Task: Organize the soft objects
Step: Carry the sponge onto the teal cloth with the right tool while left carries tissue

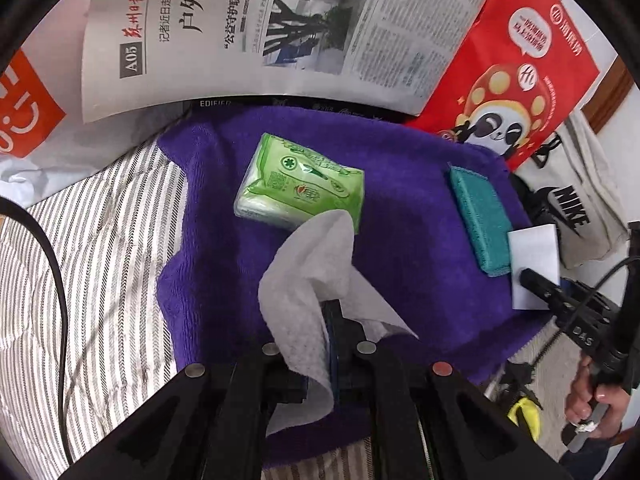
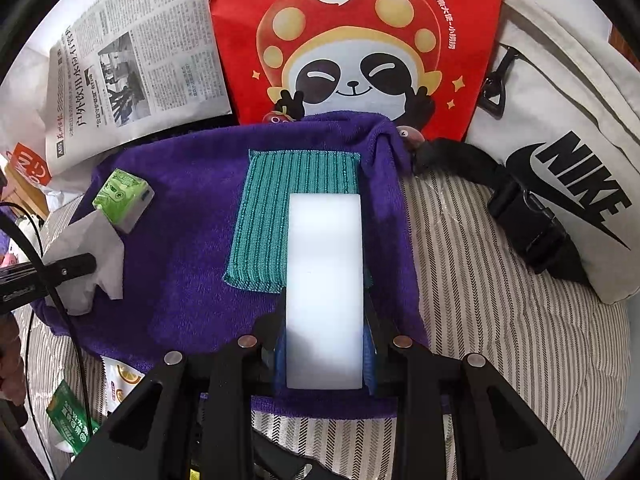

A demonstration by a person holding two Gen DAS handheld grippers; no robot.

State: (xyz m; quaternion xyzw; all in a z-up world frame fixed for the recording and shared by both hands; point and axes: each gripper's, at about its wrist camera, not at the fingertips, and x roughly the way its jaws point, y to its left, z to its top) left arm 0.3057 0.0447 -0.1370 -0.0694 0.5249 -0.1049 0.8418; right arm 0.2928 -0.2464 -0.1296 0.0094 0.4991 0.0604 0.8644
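Note:
A purple towel (image 1: 400, 240) (image 2: 180, 248) is spread on the striped bedding. On it lie a green tissue pack (image 1: 300, 184) (image 2: 122, 198) and a teal ribbed sponge (image 1: 480, 220) (image 2: 272, 216). My left gripper (image 1: 334, 312) is shut on a crumpled white paper tissue (image 1: 316, 276) (image 2: 88, 256), held just over the towel, near the green pack. My right gripper (image 2: 325, 320) is shut on a long white foam block (image 2: 325, 280) (image 1: 534, 256), which hangs over the sponge's right part. A hand (image 1: 592, 400) holds that gripper.
A newspaper (image 1: 260, 28) (image 2: 132, 72) and a red panda bag (image 1: 520, 72) (image 2: 352, 40) lean behind the towel. A white Nike bag (image 2: 568, 184) with black buckle strap (image 2: 528, 224) lies to the right. Green snack packets (image 2: 70, 424) lie at the bedding's left edge. A black cable (image 1: 56, 280) crosses the striped sheet.

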